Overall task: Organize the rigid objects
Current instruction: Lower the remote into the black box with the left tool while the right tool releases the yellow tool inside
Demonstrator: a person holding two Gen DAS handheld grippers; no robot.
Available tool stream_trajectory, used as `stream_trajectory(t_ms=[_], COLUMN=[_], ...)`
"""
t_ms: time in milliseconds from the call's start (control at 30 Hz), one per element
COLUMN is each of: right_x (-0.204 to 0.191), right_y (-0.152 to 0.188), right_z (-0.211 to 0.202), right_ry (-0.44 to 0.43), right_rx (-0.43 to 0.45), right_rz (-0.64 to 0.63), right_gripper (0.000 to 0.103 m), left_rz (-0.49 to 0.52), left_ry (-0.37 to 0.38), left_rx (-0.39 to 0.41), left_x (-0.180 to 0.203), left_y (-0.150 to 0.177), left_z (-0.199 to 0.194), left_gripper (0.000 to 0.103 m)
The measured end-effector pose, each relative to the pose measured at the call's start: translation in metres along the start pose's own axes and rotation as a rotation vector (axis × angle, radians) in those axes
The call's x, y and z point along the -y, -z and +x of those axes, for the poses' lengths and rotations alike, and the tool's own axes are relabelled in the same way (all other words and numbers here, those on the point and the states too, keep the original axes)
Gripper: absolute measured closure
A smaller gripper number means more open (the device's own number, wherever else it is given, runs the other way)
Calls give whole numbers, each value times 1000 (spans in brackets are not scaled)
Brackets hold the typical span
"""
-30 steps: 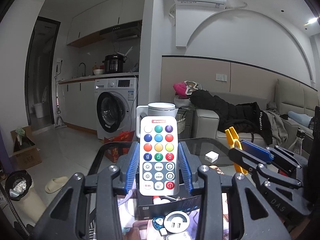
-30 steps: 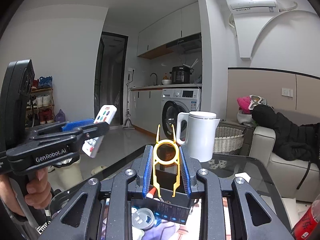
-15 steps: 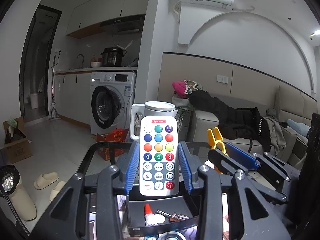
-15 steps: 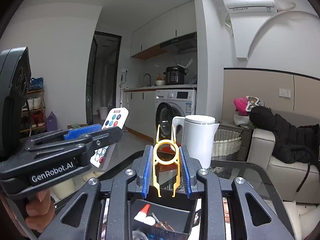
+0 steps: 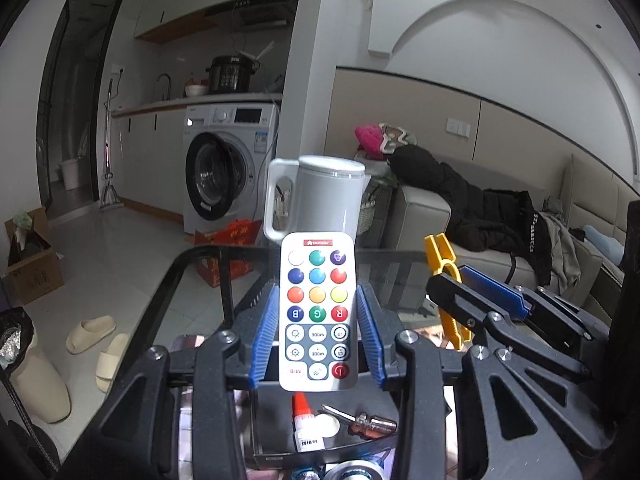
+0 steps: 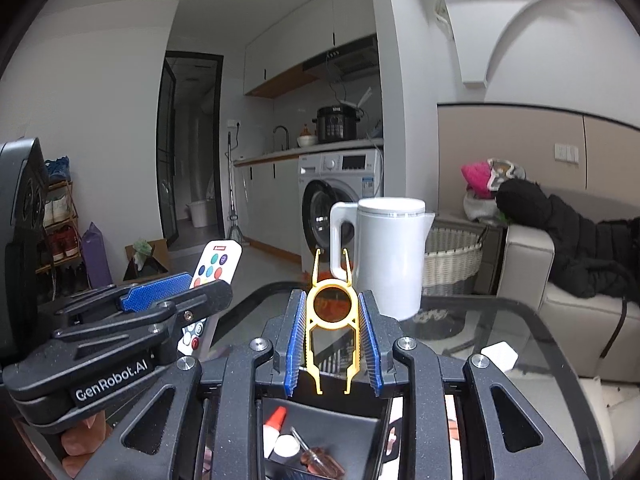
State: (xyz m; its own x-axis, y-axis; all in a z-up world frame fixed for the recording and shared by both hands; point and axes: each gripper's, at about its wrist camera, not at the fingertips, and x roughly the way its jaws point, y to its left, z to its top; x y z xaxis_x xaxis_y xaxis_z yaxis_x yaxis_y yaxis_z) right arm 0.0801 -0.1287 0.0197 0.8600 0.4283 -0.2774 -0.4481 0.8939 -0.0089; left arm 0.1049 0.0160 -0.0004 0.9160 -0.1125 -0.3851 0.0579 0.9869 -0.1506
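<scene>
Both loads hang above the open black tray (image 5: 276,420), low in the frame, which already holds a glue bottle (image 5: 302,426), a white cap (image 5: 329,426) and a small screwdriver (image 5: 370,424). The main risk, I judge, is a bad drop. The remote (image 5: 318,312) is gripped only along its lower edges and stands tall above the pads, so a tilt or a bump could lever it out. Let go from this height, it could land on the glue bottle or bounce off the tray's rim onto the glass table (image 6: 480,320). The yellow clip (image 6: 331,320) is thin and springy; squeezed harder, it could flex and pop free. The two tools also sit close side by side and could knock each other, with the kettle (image 6: 390,256) just beyond.

The left gripper (image 5: 318,320) is narrowly parted and clamped on the remote at centre frame. The right gripper (image 6: 331,334) is narrower still, its blue pads pinching the clip upright, prongs upward.
</scene>
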Motion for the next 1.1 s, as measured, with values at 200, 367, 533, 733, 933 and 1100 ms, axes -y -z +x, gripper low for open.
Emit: stream_trajectory(t_ms=[200, 367, 533, 733, 933, 1100], right_x=[6, 16, 17, 20, 17, 15], right_y=[13, 27, 49, 69, 82, 84], right_z=[24, 48, 71, 83, 94, 92], right_ry=[-40, -54, -48, -75, -82, -86], right_rx=[-124, -252, -366, -466, -561, -590], right_rz=[18, 69, 63, 75, 55, 50], right_gripper=[77, 77, 77, 77, 77, 77], left_rz=[-5, -19, 10, 7, 49, 55], left_ry=[-25, -33, -73, -76, -88, -76], left_rx=[-125, -253, -314, -430, -469, -491], left_x=[-3, -4, 1, -4, 0, 2], left_y=[15, 30, 38, 51, 54, 55], left_z=[31, 56, 64, 78, 75, 70], left_gripper=[65, 65, 65, 65, 65, 65])
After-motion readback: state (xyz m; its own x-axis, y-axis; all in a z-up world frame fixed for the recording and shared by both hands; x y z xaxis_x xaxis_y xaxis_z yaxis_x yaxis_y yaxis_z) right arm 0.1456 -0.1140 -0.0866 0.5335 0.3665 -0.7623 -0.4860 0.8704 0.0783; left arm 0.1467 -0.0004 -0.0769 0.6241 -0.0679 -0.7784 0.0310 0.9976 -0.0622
